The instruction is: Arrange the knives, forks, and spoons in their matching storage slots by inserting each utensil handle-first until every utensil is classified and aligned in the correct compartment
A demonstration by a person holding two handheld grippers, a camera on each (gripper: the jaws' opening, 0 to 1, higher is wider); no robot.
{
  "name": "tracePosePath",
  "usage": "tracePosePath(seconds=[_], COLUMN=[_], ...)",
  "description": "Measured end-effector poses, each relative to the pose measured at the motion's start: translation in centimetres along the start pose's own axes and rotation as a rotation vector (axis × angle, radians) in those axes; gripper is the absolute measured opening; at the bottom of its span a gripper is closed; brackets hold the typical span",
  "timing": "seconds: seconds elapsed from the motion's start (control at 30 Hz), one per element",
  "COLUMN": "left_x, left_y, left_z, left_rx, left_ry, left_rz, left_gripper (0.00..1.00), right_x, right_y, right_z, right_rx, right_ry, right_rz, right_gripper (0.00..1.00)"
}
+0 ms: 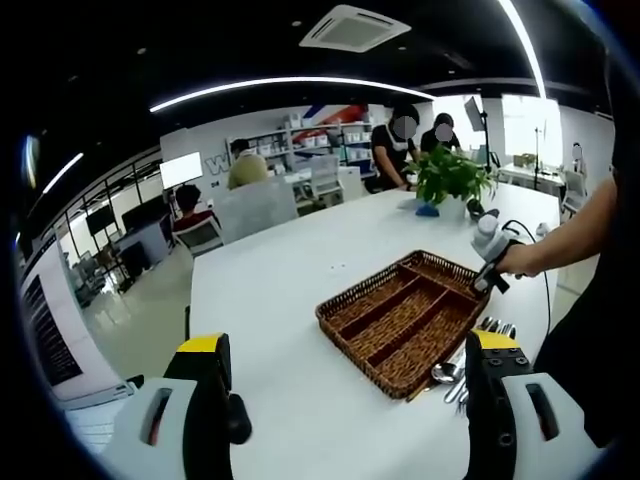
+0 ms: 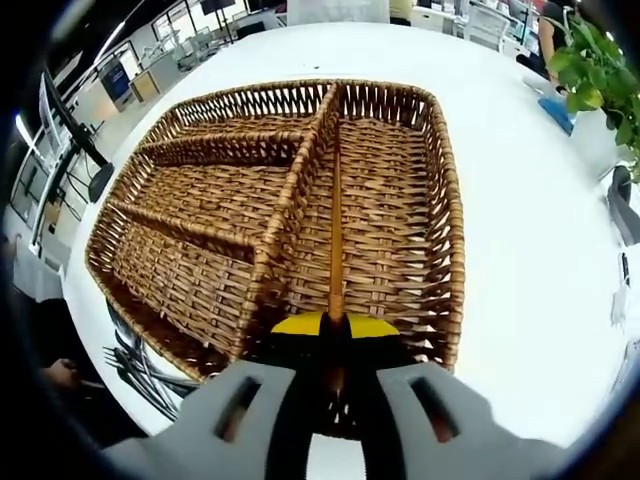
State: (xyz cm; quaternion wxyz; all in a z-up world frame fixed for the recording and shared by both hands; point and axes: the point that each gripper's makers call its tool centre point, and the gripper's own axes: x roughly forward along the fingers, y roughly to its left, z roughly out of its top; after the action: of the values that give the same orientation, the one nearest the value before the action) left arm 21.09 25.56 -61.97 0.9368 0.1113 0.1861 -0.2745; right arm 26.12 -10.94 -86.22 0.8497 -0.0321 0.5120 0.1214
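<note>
A brown wicker basket (image 2: 200,215) with several slots sits on the white table (image 2: 530,250). My right gripper (image 2: 335,328) is shut on a thin brown wooden utensil handle (image 2: 336,220) that points forward over the basket's wide slot, just right of a divider. The utensil's head is hidden, so its kind is unclear. Loose forks and other cutlery (image 2: 140,372) lie on the table beside the basket. In the left gripper view, my left gripper (image 1: 345,352) is open above the table, short of the basket (image 1: 400,315). The right gripper (image 1: 490,252) is at its far corner, and spoons (image 1: 455,378) lie beside it.
A potted green plant (image 1: 450,175) and a blue object (image 1: 427,210) stand at the table's far end. A person's arm (image 1: 565,235) reaches in from the right. Other people sit and stand among chairs and shelves beyond the table. A black cable (image 1: 530,232) runs near the plant.
</note>
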Motion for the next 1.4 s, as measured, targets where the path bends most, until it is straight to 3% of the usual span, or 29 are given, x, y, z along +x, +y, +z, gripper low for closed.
tracePosePath(seconds=[0.07,0.33,0.43,0.47,0.6,0.77,0.9,0.93,0.97,1.03,1.1,1.17,1.23,1.27,1.4], left_x=[-0.1,-0.3,-0.4,-0.4,-0.2,0.1,0.9,1.2,1.4,1.8,2.1,2.2,2.3,2.2,1.8], left_y=[0.0,-0.2,-0.2,-0.3,-0.4,-0.9,-1.7,-1.9,-1.9,-2.7,-3.6,-4.3,-4.9,-5.4,-6.5], left_z=[0.0,0.0,0.1,0.1,0.1,0.4,0.2,-0.2,-0.3,-0.1,0.2,0.5,0.7,0.8,1.3], left_rx=[-0.002,-0.006,-0.004,-0.003,-0.002,-0.005,-0.134,-0.134,-0.121,-0.114,-0.09,-0.079,-0.075,-0.068,-0.059], left_ry=[-0.002,-0.01,-0.014,-0.018,-0.026,-0.039,-0.094,-0.085,-0.082,-0.081,-0.082,-0.085,-0.083,-0.079,-0.074], left_rz=[0.0,0.002,0.002,0.001,-0.005,-0.022,-0.064,-0.071,-0.067,-0.078,-0.091,-0.101,-0.107,-0.112,-0.103], left_gripper=[1.0,1.0,1.0,1.0,1.0,1.0,1.0,1.0,0.99,0.99,0.99,0.99,1.0,1.0,0.99], right_x=[-0.1,-1.7,-1.9,-3.0,-4.7,-7.3,-9.3,-9.9,-10.8,-12.1,-14.0,-15.4,-16.4,-17.4,-19.2], right_y=[0.0,-0.3,-0.4,-0.5,-0.7,-1.6,-1.8,-2.0,-1.8,-2.1,-1.3,-0.3,-0.6,-0.3,0.3], right_z=[0.0,1.7,1.7,2.7,4.2,5.9,7.0,7.0,7.8,7.5,8.4,8.2,7.9,8.1,7.0], right_rx=[-0.01,-0.087,-0.085,-0.101,-0.14,-0.111,-0.127,-0.128,-0.138,-0.146,-0.2,-0.212,-0.192,-0.195,-0.262], right_ry=[-0.007,-0.093,-0.093,-0.151,-0.228,-0.325,-0.395,-0.399,-0.459,-0.461,-0.545,-0.571,-0.567,-0.599,-0.592], right_rz=[0.004,0.016,0.013,0.023,0.015,-0.001,-0.001,-0.004,0.014,0.004,0.044,0.104,0.104,0.123,0.158], right_gripper=[0.06,0.3,0.39,0.42,0.6,0.77,0.93,0.97,1.0,1.0,1.0,1.0,1.0,1.0,1.0])
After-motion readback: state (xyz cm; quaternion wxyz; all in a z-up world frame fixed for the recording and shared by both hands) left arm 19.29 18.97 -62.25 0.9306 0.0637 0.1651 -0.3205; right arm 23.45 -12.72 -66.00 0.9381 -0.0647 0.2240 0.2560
